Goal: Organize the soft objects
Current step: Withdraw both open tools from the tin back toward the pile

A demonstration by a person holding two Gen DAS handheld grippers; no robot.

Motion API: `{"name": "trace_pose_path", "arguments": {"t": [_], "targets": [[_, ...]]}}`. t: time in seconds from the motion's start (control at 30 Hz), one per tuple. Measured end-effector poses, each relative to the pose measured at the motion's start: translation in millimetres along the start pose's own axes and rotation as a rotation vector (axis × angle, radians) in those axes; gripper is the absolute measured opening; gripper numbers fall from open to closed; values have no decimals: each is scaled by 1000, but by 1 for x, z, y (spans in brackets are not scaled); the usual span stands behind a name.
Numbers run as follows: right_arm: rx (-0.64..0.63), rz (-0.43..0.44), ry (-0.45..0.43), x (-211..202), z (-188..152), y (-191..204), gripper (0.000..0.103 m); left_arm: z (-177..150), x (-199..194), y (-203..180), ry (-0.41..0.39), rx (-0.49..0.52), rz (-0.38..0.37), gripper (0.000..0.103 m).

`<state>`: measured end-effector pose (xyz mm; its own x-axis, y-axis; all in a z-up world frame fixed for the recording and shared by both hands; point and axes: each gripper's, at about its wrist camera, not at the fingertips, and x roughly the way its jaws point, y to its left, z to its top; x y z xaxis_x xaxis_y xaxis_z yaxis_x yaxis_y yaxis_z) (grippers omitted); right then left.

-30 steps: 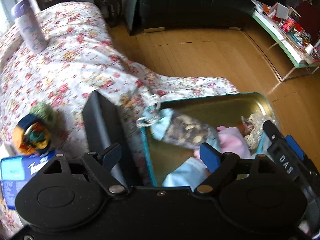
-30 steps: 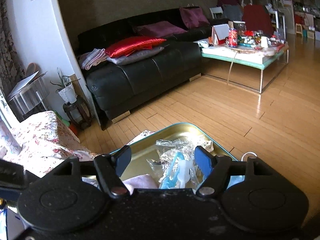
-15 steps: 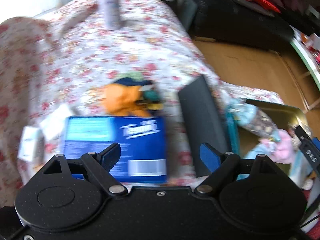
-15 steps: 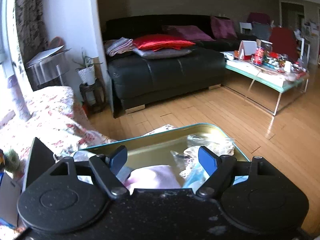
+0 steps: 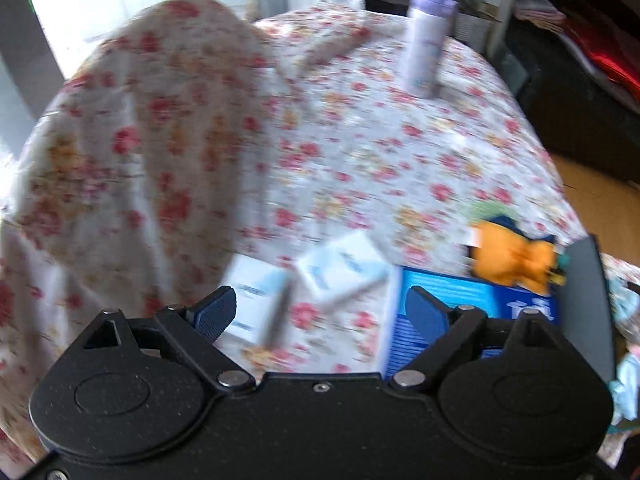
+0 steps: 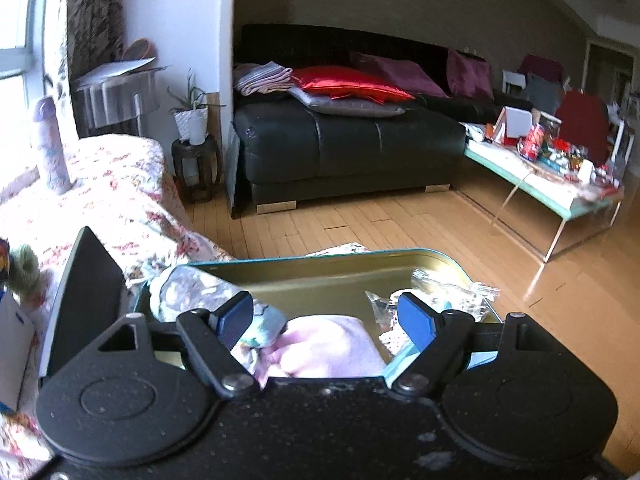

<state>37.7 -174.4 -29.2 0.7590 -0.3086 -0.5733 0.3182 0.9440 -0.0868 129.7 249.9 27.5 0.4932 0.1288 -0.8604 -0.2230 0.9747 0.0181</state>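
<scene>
My left gripper (image 5: 320,312) is open and empty above the floral cloth (image 5: 320,152). Two small white packs (image 5: 340,268) lie just ahead of it, a blue box (image 5: 448,300) to the right, and an orange and blue soft toy (image 5: 512,256) beyond that. My right gripper (image 6: 326,316) is open and empty over the teal-rimmed tin (image 6: 320,270). The tin holds a pink soft cloth (image 6: 324,348), a patterned soft roll (image 6: 192,292) and clear plastic bags (image 6: 440,284).
A black panel (image 6: 84,292) stands at the tin's left edge. A lavender bottle (image 5: 428,40) stands upright at the far side of the cloth. A black sofa (image 6: 344,148), a plant stand (image 6: 196,160) and a cluttered glass table (image 6: 560,176) lie across the wooden floor.
My left gripper has swung left, away from the tin and over the cloth with the white packs and blue box. My right gripper has turned slightly left, still over the tin.
</scene>
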Motion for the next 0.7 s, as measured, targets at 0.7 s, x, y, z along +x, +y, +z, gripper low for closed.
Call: {"name": "trace_pose_path", "arguments": {"t": [0.7], "targets": [[-96, 74, 26, -47, -5, 56, 82, 17, 86, 50, 175, -171, 26, 90]]}}
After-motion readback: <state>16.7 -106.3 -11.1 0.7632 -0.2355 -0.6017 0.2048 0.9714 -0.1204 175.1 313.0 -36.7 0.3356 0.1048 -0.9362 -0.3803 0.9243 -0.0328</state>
